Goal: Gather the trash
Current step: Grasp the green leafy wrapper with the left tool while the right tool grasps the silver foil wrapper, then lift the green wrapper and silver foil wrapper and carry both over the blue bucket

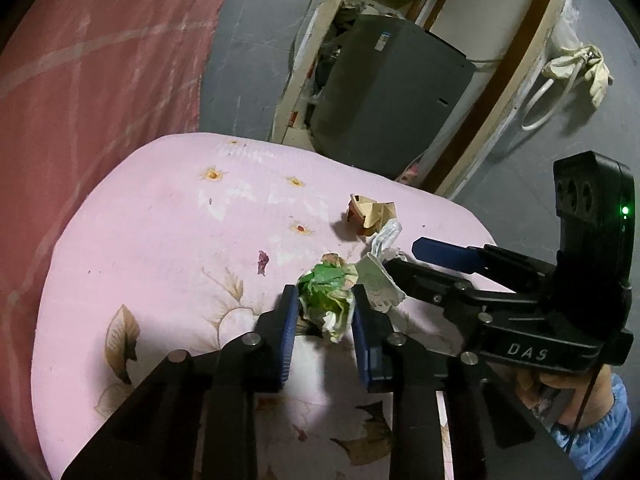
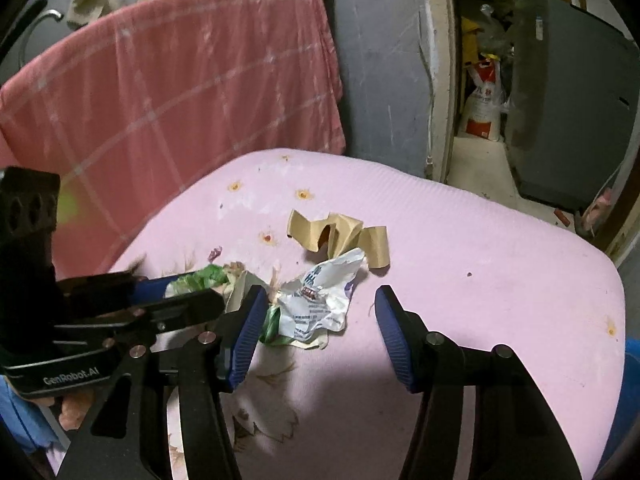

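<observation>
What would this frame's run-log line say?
left claw: shut on green wrapper | right claw: open around white wrapper | tan paper: untouched on pink cushion

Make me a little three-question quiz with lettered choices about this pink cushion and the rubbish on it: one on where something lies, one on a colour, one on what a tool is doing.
1. Where does the crumpled tan paper strip lie?
A. on the pink flowered cushion
B. on the floor
C. between blue fingers

2. What colour is the crumpled wrapper at the left gripper?
A. red
B. green
C. black

3. How does the right gripper stand?
A. clamped on the tan strip
B. out of view
C. open around the crumpled white printed wrapper

Answers: 1 A, it rests on the cushion beyond the wrappers. 2 B, green shows between the fingers. 3 C, the far finger stands clear of the wrapper.
</observation>
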Demonstrator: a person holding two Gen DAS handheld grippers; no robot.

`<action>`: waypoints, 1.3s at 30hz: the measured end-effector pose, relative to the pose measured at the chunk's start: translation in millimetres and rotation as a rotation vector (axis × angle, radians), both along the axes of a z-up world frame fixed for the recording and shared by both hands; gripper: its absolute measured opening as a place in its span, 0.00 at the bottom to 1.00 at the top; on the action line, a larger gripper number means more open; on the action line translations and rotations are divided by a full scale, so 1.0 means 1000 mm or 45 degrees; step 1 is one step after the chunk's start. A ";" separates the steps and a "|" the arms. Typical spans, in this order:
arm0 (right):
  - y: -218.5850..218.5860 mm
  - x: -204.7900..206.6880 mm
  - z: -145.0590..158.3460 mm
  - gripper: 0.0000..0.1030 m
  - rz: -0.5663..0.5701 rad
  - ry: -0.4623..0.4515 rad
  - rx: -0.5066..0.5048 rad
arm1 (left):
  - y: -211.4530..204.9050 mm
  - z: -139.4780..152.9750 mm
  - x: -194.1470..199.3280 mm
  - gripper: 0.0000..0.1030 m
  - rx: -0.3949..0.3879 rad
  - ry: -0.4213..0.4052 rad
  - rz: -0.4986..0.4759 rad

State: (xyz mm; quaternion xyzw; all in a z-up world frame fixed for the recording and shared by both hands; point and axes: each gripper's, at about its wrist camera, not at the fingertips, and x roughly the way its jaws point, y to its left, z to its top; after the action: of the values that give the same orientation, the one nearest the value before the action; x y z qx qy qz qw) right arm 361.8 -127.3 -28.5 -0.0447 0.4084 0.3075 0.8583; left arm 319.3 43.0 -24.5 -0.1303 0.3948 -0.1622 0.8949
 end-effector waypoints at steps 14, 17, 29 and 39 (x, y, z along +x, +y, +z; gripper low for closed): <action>-0.003 -0.001 -0.006 0.19 0.019 0.056 0.011 | 0.003 -0.001 -0.003 0.16 -0.034 0.005 0.046; -0.003 -0.005 -0.004 0.10 0.019 0.036 0.022 | 0.005 -0.001 -0.004 0.15 -0.043 -0.005 0.046; -0.022 -0.051 0.018 0.09 -0.010 -0.206 0.080 | 0.005 0.010 -0.025 0.14 -0.053 -0.155 0.097; -0.050 -0.105 0.053 0.08 -0.074 -0.577 0.132 | -0.023 0.048 -0.068 0.14 -0.037 -0.458 0.127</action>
State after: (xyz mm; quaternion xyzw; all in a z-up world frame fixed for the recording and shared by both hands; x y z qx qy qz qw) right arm 257.1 -176.8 24.0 -0.0568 0.1899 0.2852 0.9377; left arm 251.0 20.2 23.2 -0.1314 0.2189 -0.1441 0.9560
